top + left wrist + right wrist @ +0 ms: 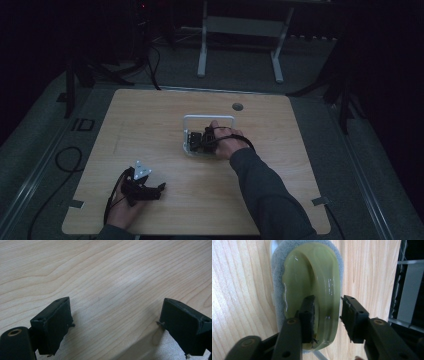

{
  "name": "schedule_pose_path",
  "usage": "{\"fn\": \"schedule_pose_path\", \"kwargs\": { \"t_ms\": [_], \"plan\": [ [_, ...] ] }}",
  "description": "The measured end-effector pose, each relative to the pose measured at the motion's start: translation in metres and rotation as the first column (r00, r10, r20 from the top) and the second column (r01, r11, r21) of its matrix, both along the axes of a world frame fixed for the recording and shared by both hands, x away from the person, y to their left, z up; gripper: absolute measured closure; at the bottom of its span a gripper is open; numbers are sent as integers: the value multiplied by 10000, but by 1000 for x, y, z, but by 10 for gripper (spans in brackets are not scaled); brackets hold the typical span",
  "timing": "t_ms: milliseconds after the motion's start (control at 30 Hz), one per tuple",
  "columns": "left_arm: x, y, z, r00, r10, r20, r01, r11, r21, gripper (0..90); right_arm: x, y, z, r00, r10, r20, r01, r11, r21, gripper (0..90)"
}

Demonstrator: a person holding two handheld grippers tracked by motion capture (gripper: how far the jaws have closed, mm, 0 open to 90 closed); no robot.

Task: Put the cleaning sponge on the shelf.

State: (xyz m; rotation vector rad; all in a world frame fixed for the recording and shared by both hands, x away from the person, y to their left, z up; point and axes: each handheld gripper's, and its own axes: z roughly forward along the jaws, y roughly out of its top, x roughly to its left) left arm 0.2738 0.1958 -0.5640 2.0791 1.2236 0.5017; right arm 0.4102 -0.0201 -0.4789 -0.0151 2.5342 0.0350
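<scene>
A green-handled scrubber (312,282) on its white stand (208,119) at mid-bench is straddled by the right gripper (327,315) — jaws open, ungripped, along its long axis; the left gripper (115,325) is held open, empty.

In the high view, at frame centre, the person's right hand (226,145) and right gripper (196,142) are covering most of the white-framed holder (209,118); the dim light is leaving its contents unreadable. In the right gripper view, the green scrubber (312,277) is running off the top edge
</scene>
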Motion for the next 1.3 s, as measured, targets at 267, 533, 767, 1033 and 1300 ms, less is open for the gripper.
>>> {"fn": "schedule_pose_path", "kwargs": {
  "t_ms": [267, 533, 767, 1033, 1300],
  "plan": [
    [0, 0, 0, 10000, 0, -18, 0, 10000, 3, 107, -4, -4, 5, 9999, -19, -126, 23, 9994, 338, 538],
    [0, 0, 0, 10000, 3, -13, -3, 10000, 11, 107, -12, -6, 10, 9996, 274, 62, -277, 9986, 454, 483],
    [0, 0, 0, 10000, 7, -3, -7, 10000, 14, 107, -23, -14, 17, 9994, 336, -125, -320, 9931, 1129, 449],
    [0, 0, 0, 10000, 7, -9, -7, 10000, 1, 107, -35, -25, 25, 9985, 267, -476, -164, 9785, 2054, 423],
    [0, 0, 0, 10000, 19, 1, -19, 10000, -9, 107, -51, -37, 27, 9959, 144, -890, 96, 9645, 2638, 406]
  ]
}}
